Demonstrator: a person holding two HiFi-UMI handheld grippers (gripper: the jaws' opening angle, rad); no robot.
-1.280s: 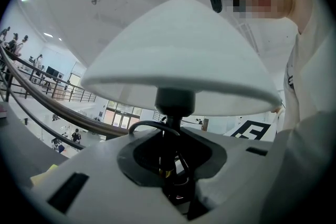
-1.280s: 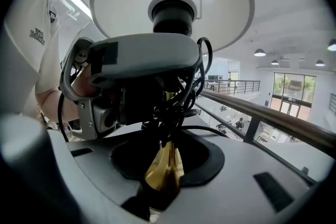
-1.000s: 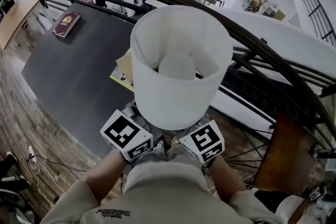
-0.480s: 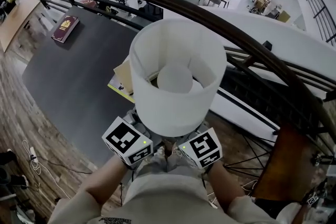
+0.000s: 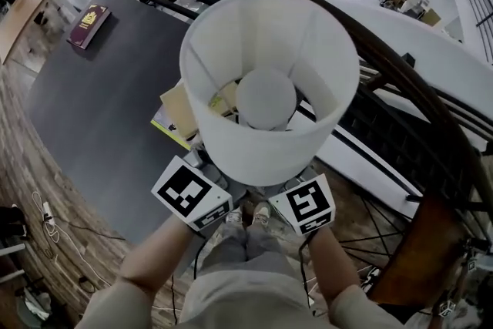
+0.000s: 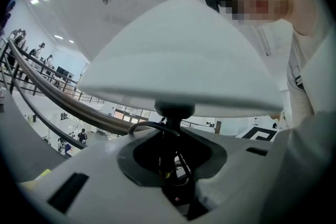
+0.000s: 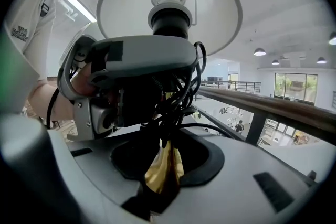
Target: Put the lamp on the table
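I hold the lamp upright in the air with both grippers. In the head view its white shade (image 5: 269, 81) and bulb (image 5: 266, 98) fill the middle and hide the jaws; only the left marker cube (image 5: 191, 193) and the right marker cube (image 5: 310, 204) show below it. My left gripper (image 6: 170, 165) is shut on the dark stem (image 6: 169, 136) under the shade (image 6: 178, 65). My right gripper (image 7: 164, 170) is shut on the brass part of the stem (image 7: 165, 162), just below the left gripper's body (image 7: 134, 78). The dark grey table (image 5: 100, 96) lies to the left and beyond.
A dark red book (image 5: 88, 15) lies at the table's far corner. A flat cardboard and yellow item (image 5: 177, 110) sits at the table's near edge, partly behind the shade. A curved dark railing (image 5: 400, 81) runs behind and to the right. Cables (image 5: 54, 231) lie on the wood floor.
The lamp has risen toward the head camera, so the shade looks larger and its bulb shows more fully. Both grippers keep the same hold beneath it.
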